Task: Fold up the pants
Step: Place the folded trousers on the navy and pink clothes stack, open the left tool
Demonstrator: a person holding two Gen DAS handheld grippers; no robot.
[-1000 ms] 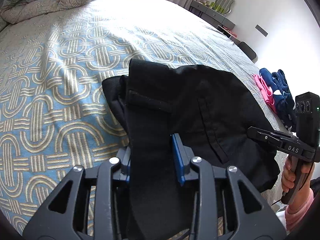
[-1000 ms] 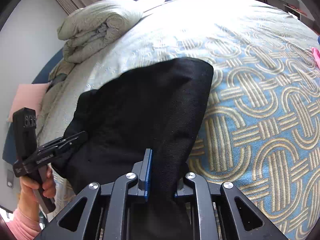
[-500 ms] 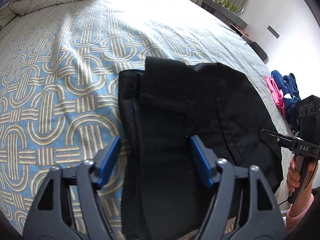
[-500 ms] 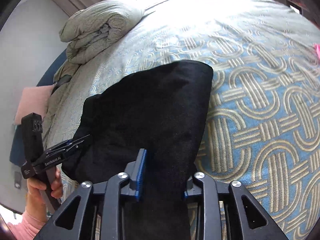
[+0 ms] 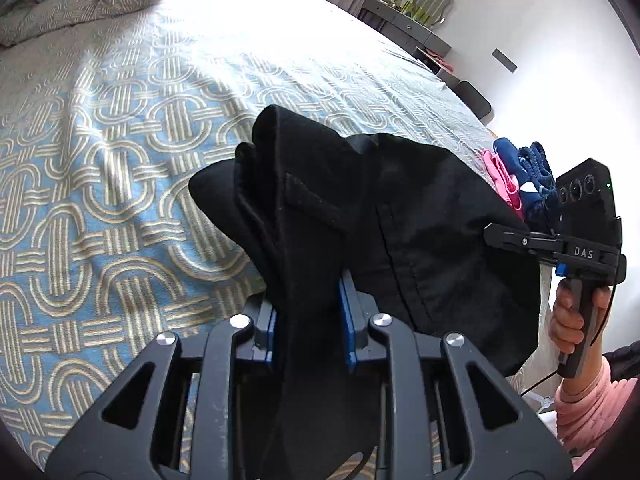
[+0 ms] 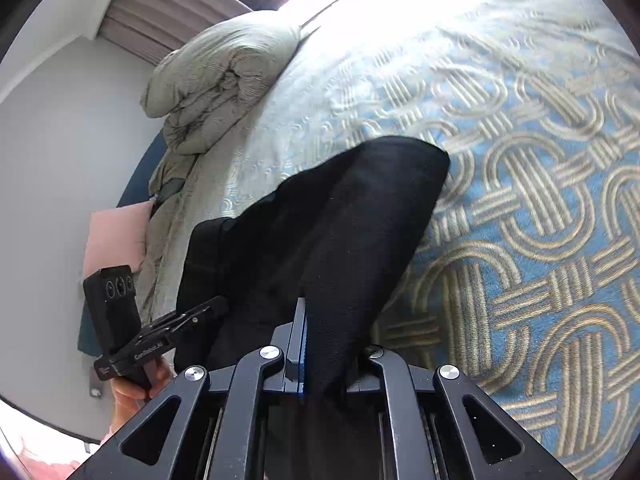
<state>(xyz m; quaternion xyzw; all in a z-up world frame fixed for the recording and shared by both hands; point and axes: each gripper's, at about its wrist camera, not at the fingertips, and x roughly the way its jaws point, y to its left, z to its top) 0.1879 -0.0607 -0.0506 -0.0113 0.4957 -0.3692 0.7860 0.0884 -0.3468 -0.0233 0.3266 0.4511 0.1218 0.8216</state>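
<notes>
Black pants [image 5: 420, 208] lie bunched on the patterned bedspread [image 5: 100, 200], their near edge lifted. My left gripper [image 5: 306, 312] has its jaws closing, and its blue pads press a thick fold of the waist end. In the right wrist view the pants [image 6: 360, 216] rise in a dark ridge toward my right gripper [image 6: 330, 344]. It is shut on a thin fold, and the cloth hides its right finger. A hand holds each gripper at the pants' edge, the right gripper [image 5: 496, 236] at the right of the left view and the left gripper [image 6: 208, 308] at the left of the right view.
A rolled duvet [image 6: 216, 80] sits at the head of the bed, with a pink pillow [image 6: 114, 236] beside it. Pink and blue garments [image 5: 516, 176] lie near the bed's right edge. A dresser [image 5: 404, 20] stands against the far wall.
Half a second ago both grippers stood open over the pants lying flat. Both have now shut on the cloth again and lifted the near edge into folds.
</notes>
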